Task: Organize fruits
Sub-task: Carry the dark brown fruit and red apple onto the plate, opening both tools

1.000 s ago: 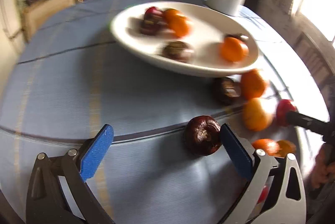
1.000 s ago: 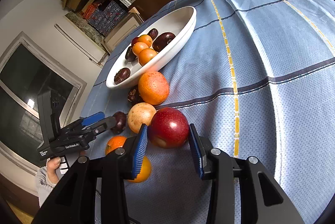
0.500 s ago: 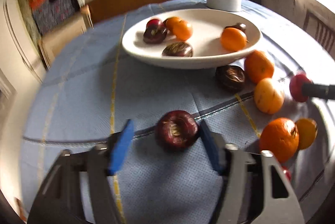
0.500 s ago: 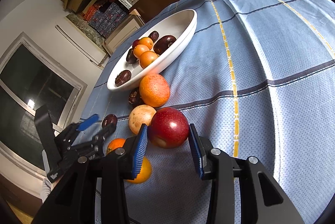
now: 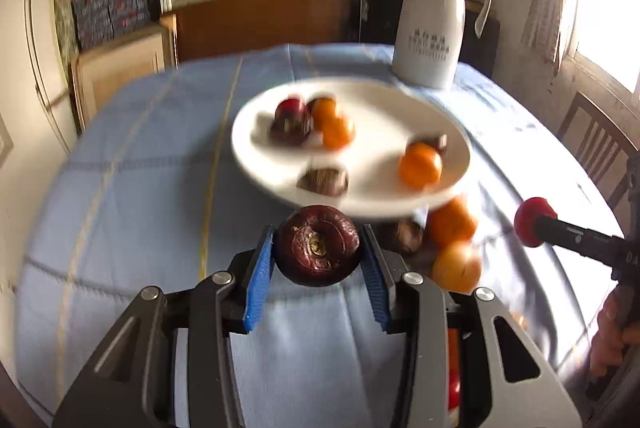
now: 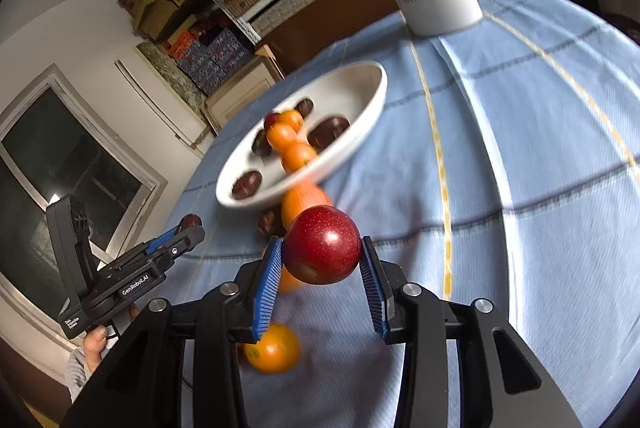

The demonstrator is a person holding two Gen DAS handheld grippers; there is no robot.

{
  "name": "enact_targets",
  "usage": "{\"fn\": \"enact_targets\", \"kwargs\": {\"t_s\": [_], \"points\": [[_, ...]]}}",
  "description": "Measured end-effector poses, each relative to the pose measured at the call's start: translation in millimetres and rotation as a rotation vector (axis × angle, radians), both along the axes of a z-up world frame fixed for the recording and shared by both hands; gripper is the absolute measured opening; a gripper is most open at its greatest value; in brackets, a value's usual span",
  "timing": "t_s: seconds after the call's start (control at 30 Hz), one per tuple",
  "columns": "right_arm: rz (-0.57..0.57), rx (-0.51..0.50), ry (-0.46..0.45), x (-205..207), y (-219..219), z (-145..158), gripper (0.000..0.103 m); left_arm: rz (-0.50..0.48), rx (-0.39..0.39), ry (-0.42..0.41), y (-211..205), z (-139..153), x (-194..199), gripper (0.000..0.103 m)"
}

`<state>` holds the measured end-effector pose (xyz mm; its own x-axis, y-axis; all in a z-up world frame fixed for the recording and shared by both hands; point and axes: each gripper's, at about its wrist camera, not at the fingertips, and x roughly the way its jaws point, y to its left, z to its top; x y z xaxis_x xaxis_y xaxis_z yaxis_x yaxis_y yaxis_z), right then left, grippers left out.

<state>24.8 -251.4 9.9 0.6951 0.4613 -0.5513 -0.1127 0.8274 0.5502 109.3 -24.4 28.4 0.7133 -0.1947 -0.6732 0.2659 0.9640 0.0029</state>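
My left gripper [image 5: 318,248] is shut on a dark purple mangosteen [image 5: 317,245] and holds it above the blue cloth, just in front of the white bowl [image 5: 452,132]. The bowl holds several oranges and dark fruits. My right gripper [image 6: 322,252] is shut on a red apple [image 6: 323,245], lifted off the cloth. In the right wrist view the left gripper [image 6: 188,224] shows at the left with the mangosteen. The bowl [image 6: 360,88] lies beyond the apple. In the left wrist view the apple [image 5: 534,216] shows at the right.
A white thermos jug [image 5: 430,28] stands behind the bowl. Loose oranges [image 5: 452,220], a yellow fruit [image 5: 456,266] and a dark fruit [image 5: 404,234] lie by the bowl's near rim. An orange [image 6: 272,348] lies under my right gripper. A chair [image 5: 596,144] stands at the right.
My left gripper closed on the mangosteen and lifted it toward the bowl. My right gripper lifted the apple off the cloth.
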Motion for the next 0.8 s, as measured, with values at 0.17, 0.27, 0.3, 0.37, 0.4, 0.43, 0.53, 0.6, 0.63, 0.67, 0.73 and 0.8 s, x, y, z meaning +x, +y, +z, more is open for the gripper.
{"fn": "enact_targets", "kwargs": {"t_s": [0.17, 0.27, 0.3, 0.37, 0.4, 0.43, 0.53, 0.6, 0.63, 0.67, 0.73, 0.8], "points": [[0.005, -0.036, -0.058, 44.7, 12.1, 39.6, 0.04, 0.025, -0.015, -0.042, -12.9, 20.4, 35.0, 0.041], [0.025, -0.063, -0.06, 78.2, 27.6, 48.4, 0.04, 0.046, -0.023, -0.033, -13.2, 17.5, 57.4, 0.041], [0.034, -0.075, -0.053, 91.3, 34.0, 47.7, 0.04, 0.053, -0.031, -0.02, -12.4, 13.7, 67.4, 0.041], [0.045, -0.096, -0.039, 109.5, 44.8, 45.8, 0.039, 0.06, -0.042, 0.006, -10.8, 5.5, 82.1, 0.041], [0.05, -0.107, -0.029, 117.5, 50.6, 43.1, 0.04, 0.06, -0.044, 0.019, -10.1, 0.4, 88.5, 0.041], [0.058, -0.119, -0.016, 126.5, 56.0, 39.7, 0.04, 0.061, -0.047, 0.03, -9.0, -4.2, 93.0, 0.041], [0.082, -0.137, 0.004, 141.0, 67.5, 29.6, 0.041, 0.048, -0.059, 0.059, -4.5, -14.5, 101.0, 0.042], [0.085, -0.156, 0.004, 141.0, 71.2, 25.1, 0.041, 0.055, -0.061, 0.058, -1.5, -16.9, 103.6, 0.047], [0.085, -0.157, -0.005, 139.6, 70.0, 25.5, 0.041, 0.058, -0.061, 0.056, 0.2, -16.9, 103.9, 0.048], [0.082, -0.149, -0.01, 137.1, 68.5, 26.5, 0.041, 0.061, -0.066, 0.054, 2.0, -16.7, 103.6, 0.048], [0.074, -0.129, -0.026, 129.2, 63.2, 28.8, 0.041, 0.066, -0.071, 0.052, 4.6, -16.2, 101.6, 0.048], [0.065, -0.123, -0.046, 119.7, 57.3, 31.7, 0.041, 0.071, -0.073, 0.048, 7.3, -15.9, 97.5, 0.049]]}}
